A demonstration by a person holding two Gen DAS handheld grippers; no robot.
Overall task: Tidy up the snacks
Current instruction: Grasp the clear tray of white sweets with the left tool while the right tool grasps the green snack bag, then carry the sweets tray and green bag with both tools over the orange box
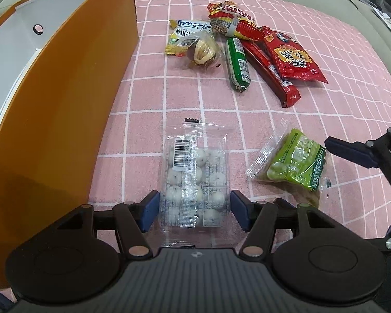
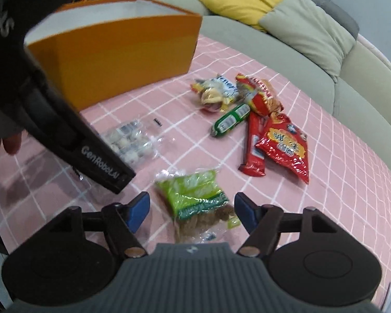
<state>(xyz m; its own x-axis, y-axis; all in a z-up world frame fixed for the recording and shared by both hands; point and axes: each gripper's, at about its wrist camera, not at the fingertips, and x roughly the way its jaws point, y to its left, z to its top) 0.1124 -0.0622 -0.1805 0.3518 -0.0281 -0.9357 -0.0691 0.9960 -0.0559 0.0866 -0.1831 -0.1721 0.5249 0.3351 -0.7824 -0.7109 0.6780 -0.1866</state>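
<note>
A clear pack of white round sweets (image 1: pixel 193 177) lies flat on the pink checked cloth. My left gripper (image 1: pixel 195 211) stands open astride its near end, with the blue pads close beside the pack's edges. A green bag of raisins (image 2: pixel 193 195) lies between the jaws of my open right gripper (image 2: pixel 191 212), and neither pad touches it. That same green bag (image 1: pixel 294 164) shows to the right in the left wrist view. The left gripper's black body (image 2: pixel 91 156) crosses the right wrist view over the clear pack (image 2: pixel 133 143).
An orange box (image 1: pixel 65 104) with a white inside stands open at the left, close to the clear pack. Farther off lies a pile of snacks: red packets (image 1: pixel 294 57), a green sausage (image 1: pixel 238 62), a yellow pack (image 1: pixel 185 36). A sofa with cushions (image 2: pixel 307 26) borders the cloth.
</note>
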